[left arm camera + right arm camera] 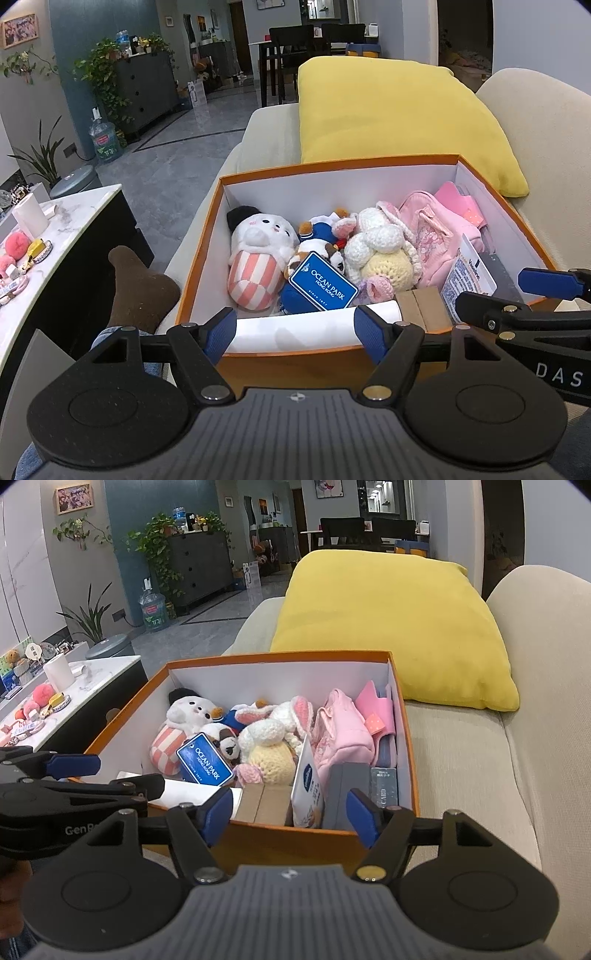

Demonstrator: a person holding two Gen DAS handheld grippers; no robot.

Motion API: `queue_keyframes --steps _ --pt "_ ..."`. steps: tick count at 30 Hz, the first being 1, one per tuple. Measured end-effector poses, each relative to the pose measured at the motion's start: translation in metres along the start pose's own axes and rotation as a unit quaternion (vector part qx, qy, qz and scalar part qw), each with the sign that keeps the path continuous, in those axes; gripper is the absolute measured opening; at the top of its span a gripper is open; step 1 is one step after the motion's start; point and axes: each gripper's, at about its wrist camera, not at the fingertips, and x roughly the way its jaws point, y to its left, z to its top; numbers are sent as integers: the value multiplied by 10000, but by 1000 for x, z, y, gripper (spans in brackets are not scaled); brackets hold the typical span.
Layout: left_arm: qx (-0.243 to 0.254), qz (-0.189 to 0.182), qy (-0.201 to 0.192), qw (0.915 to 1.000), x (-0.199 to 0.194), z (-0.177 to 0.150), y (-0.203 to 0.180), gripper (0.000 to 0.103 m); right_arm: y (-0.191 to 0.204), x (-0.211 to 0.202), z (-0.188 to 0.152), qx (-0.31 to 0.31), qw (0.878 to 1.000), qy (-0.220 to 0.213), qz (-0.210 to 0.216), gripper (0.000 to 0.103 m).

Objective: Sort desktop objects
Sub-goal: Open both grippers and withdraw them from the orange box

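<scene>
An orange box with white inner walls sits on a beige sofa, packed with things. Inside lie a white plush with a pink striped body, a blue Ocean Park card, a crocheted bunny, a pink pouch and a Vaseline sachet. My left gripper hovers open at the box's near rim, nothing pinched. My right gripper stands open at the near rim too, just before a grey case and cardboard pieces. Each gripper shows at the edge of the other's view.
A yellow cushion leans on the sofa back behind the box. A marble-topped table at the left carries a paper roll and small trinkets. A person's leg in a brown sock rests beside the box.
</scene>
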Motion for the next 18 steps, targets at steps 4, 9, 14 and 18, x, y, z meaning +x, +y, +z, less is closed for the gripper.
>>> queue_keyframes --steps 4,9,14,18 --pt "-4 31 30 10000 0 0 0 83 0 0 -1 -14 10000 -17 6 70" --pt "-75 -4 54 10000 1 1 1 83 0 1 -1 -8 10000 -39 12 71" --pt "-98 -54 71 9999 2 1 2 83 0 1 -1 -21 10000 -44 -8 72" --pt "-161 -90 97 9998 3 1 3 83 1 0 -1 -36 10000 -51 -31 73"
